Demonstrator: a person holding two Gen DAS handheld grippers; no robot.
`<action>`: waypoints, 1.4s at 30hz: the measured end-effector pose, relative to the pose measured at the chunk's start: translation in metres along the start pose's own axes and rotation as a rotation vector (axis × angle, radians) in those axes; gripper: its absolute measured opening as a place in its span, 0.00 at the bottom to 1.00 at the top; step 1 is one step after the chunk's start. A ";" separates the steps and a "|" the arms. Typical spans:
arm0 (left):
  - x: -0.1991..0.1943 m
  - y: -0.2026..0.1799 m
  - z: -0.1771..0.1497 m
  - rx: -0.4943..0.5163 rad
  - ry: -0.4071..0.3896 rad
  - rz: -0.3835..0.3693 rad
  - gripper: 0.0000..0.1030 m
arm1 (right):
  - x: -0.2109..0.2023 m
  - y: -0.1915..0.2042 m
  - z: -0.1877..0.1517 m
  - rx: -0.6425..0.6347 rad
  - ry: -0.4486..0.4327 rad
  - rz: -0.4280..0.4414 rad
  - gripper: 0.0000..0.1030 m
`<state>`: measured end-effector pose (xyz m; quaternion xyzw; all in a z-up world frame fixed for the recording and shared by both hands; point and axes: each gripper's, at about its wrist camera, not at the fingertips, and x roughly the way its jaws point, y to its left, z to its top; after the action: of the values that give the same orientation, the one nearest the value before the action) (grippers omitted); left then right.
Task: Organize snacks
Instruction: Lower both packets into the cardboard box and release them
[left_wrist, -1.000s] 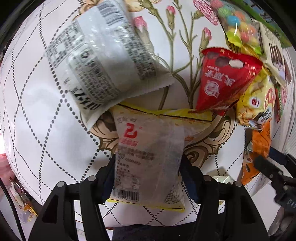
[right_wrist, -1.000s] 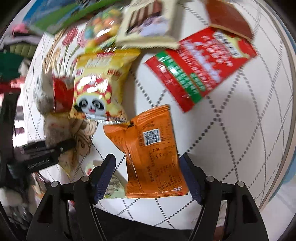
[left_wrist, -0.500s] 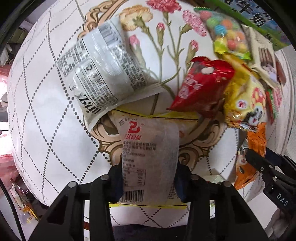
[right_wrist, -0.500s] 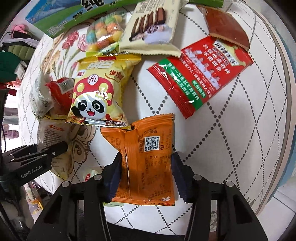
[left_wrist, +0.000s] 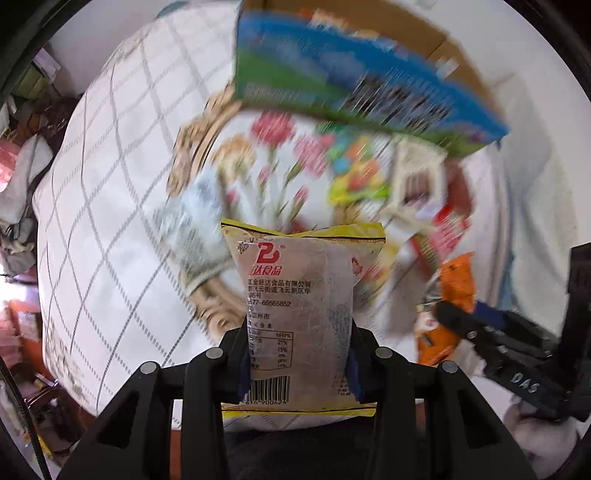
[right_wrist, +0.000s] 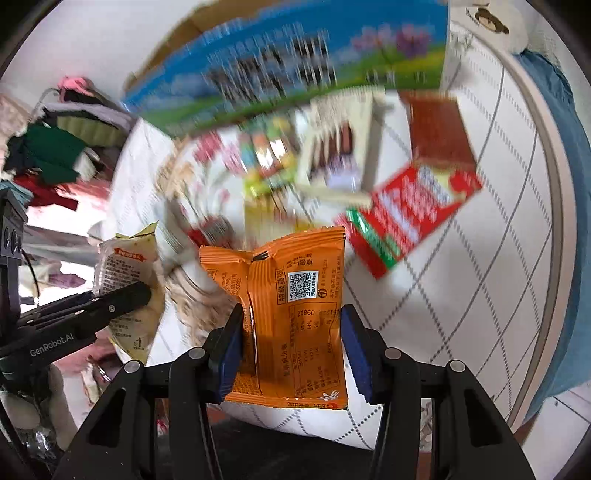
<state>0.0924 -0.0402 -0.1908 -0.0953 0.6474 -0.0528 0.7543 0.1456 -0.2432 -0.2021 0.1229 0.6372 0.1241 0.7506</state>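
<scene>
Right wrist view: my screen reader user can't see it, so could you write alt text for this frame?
The right gripper is shut on an orange snack packet, held above a white quilted table. Behind it, blurred, lie a red packet and a blue-green box; at left, the left gripper holds a pale yellow packet.

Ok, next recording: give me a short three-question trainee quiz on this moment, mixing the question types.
1. True or false: the left gripper is shut on the yellow-edged translucent snack packet.
2. Which does the right gripper hold? A) the red flat sachet with a green stripe B) the orange foil packet with a QR code C) the blue-and-green printed carton
3. Fill in: in the right wrist view, the brown flat packet lies on the white quilted cloth just beyond the ____ sachet.

Key: 1 true; 2 B; 3 red.
</scene>
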 end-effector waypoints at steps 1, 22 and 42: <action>-0.008 -0.005 0.007 -0.001 -0.021 -0.019 0.35 | -0.008 0.001 0.005 0.003 -0.017 0.014 0.51; -0.041 -0.024 0.323 0.069 -0.131 0.170 0.36 | -0.034 -0.016 0.315 -0.012 -0.291 -0.200 0.51; -0.002 -0.015 0.364 0.021 -0.049 0.164 0.90 | 0.046 -0.024 0.378 -0.031 -0.122 -0.308 0.95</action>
<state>0.4522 -0.0266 -0.1337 -0.0354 0.6339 0.0045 0.7726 0.5271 -0.2597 -0.1933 0.0197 0.5997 0.0098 0.8000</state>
